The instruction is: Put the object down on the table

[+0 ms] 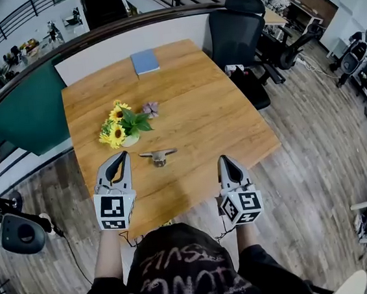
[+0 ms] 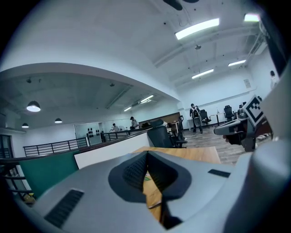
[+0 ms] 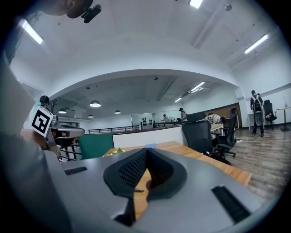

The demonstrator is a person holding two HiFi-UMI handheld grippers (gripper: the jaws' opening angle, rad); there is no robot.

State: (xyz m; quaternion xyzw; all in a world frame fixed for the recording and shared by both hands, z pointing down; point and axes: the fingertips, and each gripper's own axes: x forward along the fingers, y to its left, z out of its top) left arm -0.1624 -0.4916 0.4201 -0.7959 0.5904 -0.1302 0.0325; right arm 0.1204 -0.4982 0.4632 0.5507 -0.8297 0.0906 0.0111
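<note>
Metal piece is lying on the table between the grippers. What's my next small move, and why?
Probably just draw the left gripper and the right gripper back from the table and stop. The metal piece lies on the wood, touching neither gripper, and both pairs of jaws are shut with nothing between them, so the placing looks done.

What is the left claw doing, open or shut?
Shut. In the left gripper view, the tips of the left claw meet, with nothing between them.
</note>
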